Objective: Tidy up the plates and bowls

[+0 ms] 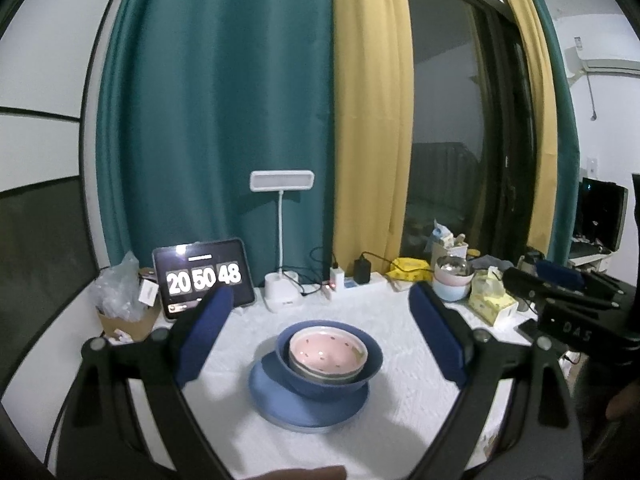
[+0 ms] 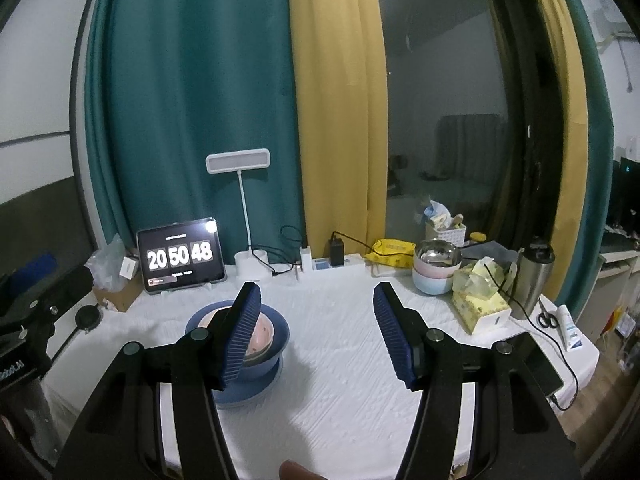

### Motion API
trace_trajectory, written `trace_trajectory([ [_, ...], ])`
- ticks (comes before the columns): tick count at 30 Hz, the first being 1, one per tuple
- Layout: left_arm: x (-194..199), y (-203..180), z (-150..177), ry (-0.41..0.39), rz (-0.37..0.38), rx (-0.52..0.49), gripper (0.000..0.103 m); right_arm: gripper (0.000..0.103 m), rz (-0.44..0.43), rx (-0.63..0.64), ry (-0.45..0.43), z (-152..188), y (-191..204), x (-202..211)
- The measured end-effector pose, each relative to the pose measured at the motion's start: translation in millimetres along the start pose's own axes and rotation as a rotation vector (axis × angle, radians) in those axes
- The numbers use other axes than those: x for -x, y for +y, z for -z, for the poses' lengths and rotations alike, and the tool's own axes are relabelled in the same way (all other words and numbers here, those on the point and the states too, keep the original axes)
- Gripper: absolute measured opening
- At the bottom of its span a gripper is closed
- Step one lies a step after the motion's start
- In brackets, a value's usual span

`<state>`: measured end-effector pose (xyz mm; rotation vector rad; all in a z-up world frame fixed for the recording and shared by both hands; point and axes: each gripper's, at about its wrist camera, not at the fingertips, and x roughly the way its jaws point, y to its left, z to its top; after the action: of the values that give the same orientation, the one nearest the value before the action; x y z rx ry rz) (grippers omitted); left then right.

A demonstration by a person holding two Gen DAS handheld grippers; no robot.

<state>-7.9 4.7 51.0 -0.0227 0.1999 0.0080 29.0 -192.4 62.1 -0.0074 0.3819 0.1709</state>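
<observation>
A stack sits in the middle of the white table: a blue plate [image 1: 280, 404] at the bottom, a dark blue bowl [image 1: 370, 354] on it, and a pink spotted bowl [image 1: 328, 350] nested inside on top of a grey one. My left gripper [image 1: 320, 300] is open and empty, held above and in front of the stack. My right gripper [image 2: 316, 300] is open and empty, to the right of the stack; its left finger hides part of the blue bowl [image 2: 280, 330] and the plate [image 2: 240, 398].
At the table's back stand a tablet clock [image 1: 204, 276], a white desk lamp [image 1: 280, 240], chargers with cables, stacked pastel bowls with a steel bowl [image 2: 434, 270], a tissue box [image 2: 480, 304] and a steel tumbler [image 2: 532, 280]. A cardboard box [image 1: 128, 320] is at the left.
</observation>
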Motion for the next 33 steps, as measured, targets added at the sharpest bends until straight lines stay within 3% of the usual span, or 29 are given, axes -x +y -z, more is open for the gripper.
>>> trace_trajectory([
  [33,13.5,3.0,-6.0,-0.017,-0.017,-0.003,0.091,0.062,0.01,0.0,-0.027,-3.9,-5.2,13.2],
])
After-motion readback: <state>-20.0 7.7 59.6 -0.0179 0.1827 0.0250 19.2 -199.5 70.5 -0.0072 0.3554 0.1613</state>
